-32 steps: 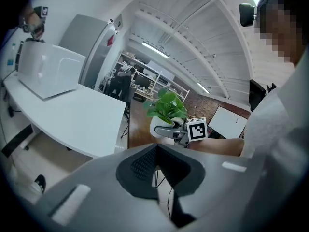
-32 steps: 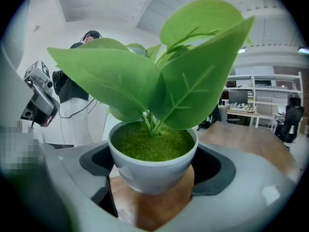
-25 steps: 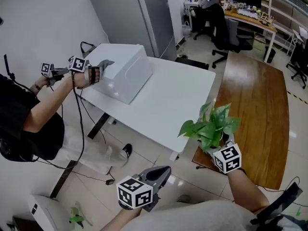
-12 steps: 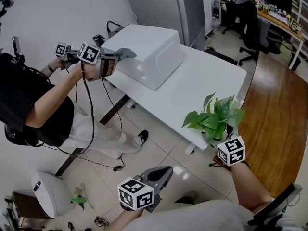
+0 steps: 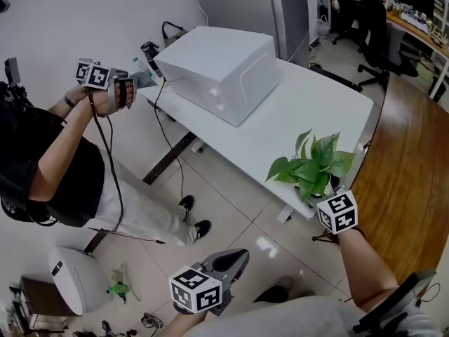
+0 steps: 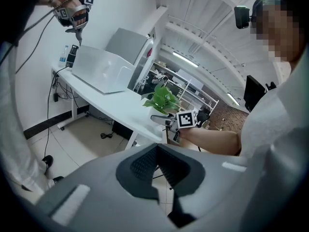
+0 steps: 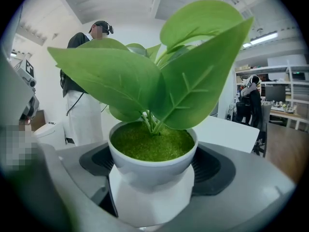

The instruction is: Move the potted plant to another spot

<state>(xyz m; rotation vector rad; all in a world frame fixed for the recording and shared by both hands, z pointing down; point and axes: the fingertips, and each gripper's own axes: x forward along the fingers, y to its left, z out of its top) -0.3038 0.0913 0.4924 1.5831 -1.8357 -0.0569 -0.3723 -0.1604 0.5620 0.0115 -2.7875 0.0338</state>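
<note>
Holding potted plant (image 5: 311, 168) in right gripper (image 5: 328, 201), jaws clamped wide on both sides of the white pot (image 7: 152, 166). Kept up by the near edge of the white table (image 5: 309, 104); can't tell if over it or just off it. Left gripper (image 5: 226, 264) low over the floor, jaws together, nothing btwn them. Risks, as a guess: could slip or tip out, given a smooth round pot wall and top-heavy leaves; could clip the table edge when lowered, w/ the pot base hidden under foliage from above; could snag leaves if set too near the white box (image 5: 221, 65). Count: 1 plant, 1 pot, 1 white table, 1 box, 1 wooden table (image 5: 407, 174), 2 own grippers, 1 other person (image 5: 56, 167) w/ 2 more grippers (image 5: 105, 83).
</note>
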